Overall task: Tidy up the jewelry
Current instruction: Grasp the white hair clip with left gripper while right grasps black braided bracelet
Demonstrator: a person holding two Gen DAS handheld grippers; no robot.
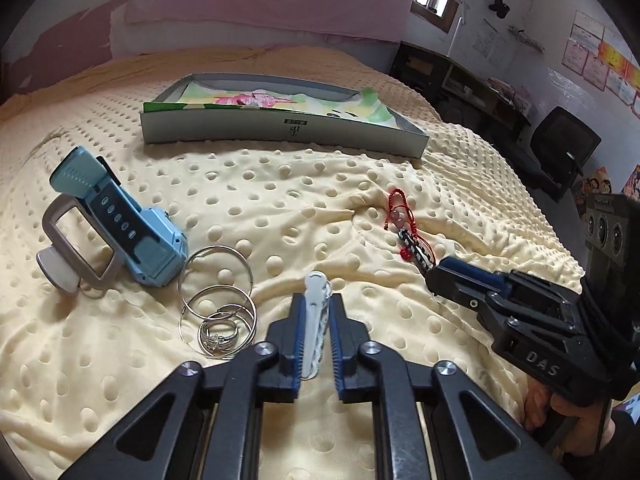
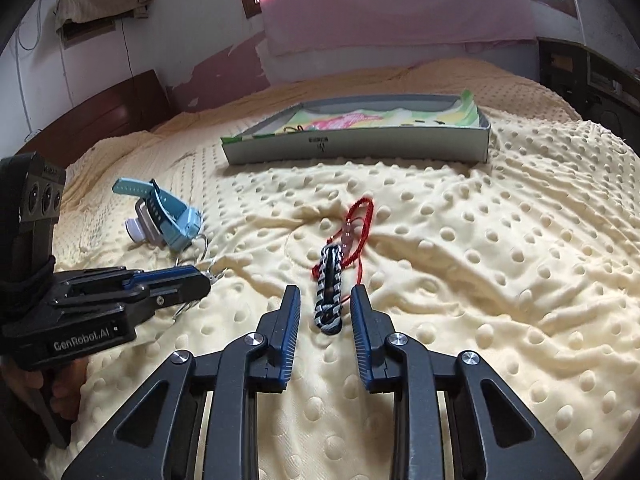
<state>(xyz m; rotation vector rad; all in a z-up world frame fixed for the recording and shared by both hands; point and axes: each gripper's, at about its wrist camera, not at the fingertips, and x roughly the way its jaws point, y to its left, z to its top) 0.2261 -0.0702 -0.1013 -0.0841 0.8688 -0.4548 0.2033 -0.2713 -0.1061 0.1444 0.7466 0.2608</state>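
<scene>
My left gripper (image 1: 317, 312) has its jaws around a white hair clip (image 1: 316, 320) lying on the yellow dotted blanket; a small gap remains on the right side. Silver hoops and rings (image 1: 218, 316) lie just left of it. My right gripper (image 2: 325, 312) is open, its fingers on either side of a black-and-white braided bracelet (image 2: 330, 294), which lies on the blanket tangled with a red string bracelet (image 2: 354, 224). A grey shallow box (image 1: 280, 130) with a floral lining sits farther back; it also shows in the right wrist view (image 2: 360, 148).
A blue watch with a grey frame (image 1: 116, 224) lies at the left, also in the right wrist view (image 2: 168, 216). The blanket (image 2: 500, 280) is wrinkled around the bracelets. A dark desk and chair (image 1: 560, 148) stand beyond the bed's right edge.
</scene>
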